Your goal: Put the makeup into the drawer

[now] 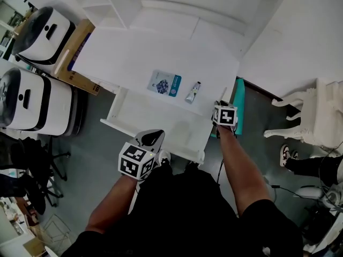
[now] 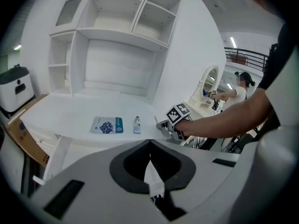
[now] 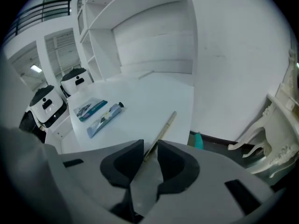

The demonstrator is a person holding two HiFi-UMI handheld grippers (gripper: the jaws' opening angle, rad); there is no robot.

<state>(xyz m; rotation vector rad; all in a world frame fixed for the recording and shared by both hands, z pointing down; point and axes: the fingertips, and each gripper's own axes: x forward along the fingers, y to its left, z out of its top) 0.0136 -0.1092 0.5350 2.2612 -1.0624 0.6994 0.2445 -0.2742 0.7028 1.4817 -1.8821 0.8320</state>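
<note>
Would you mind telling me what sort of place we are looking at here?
Probably a mock bedroom corner inside a lab or workshop: a white dressing table with shelves, an ornate white chair beside it, and white machines alongside.

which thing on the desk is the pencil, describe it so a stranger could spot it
Start at the white desk under the shelf unit. Three items lie on it; go to its right-hand edge, where the right gripper has its jaws apart around one. That is the pencil: a thin beige stick, slimmer than the tube and the flat blue packet to its left.
</note>
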